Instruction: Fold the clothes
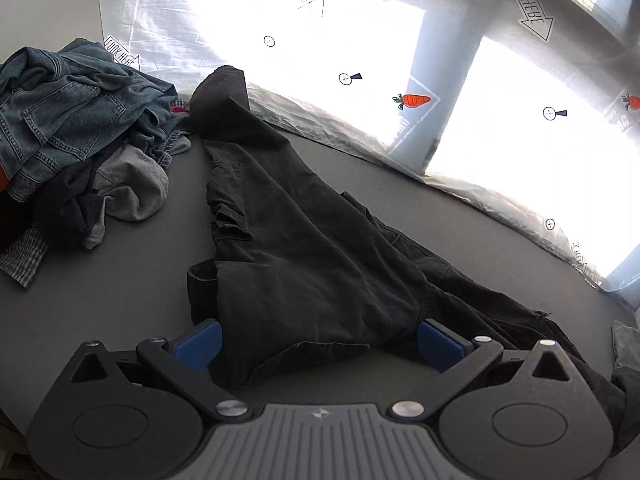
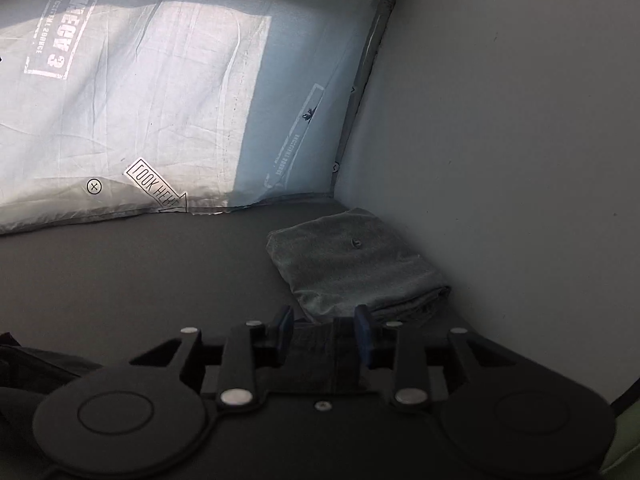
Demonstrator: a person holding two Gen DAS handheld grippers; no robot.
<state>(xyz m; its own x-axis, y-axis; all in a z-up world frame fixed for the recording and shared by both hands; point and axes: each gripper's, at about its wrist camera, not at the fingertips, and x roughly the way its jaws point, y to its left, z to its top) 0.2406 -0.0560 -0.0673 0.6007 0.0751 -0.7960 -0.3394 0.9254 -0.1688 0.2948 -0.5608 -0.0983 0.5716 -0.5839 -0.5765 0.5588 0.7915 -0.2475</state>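
Black trousers [image 1: 304, 240] lie spread and rumpled on the grey table [image 1: 120, 300], one leg running away to the far left. My left gripper [image 1: 320, 340] stands wide open over their near end, a blue pad on either side and neither pad touching the cloth. In the right wrist view my right gripper [image 2: 324, 328] is partly open, with a strip of dark cloth [image 2: 320, 356] lying in the gap between its fingers. I see no pad pressing on it. Just beyond those fingers sits a folded grey garment [image 2: 352, 264] in the table's corner.
A heap of unfolded clothes [image 1: 72, 128], denim on top with grey and checked pieces below, fills the left of the table. A backlit printed sheet [image 1: 320, 40] hangs along the far edge. A plain wall [image 2: 520, 120] bounds the right side.
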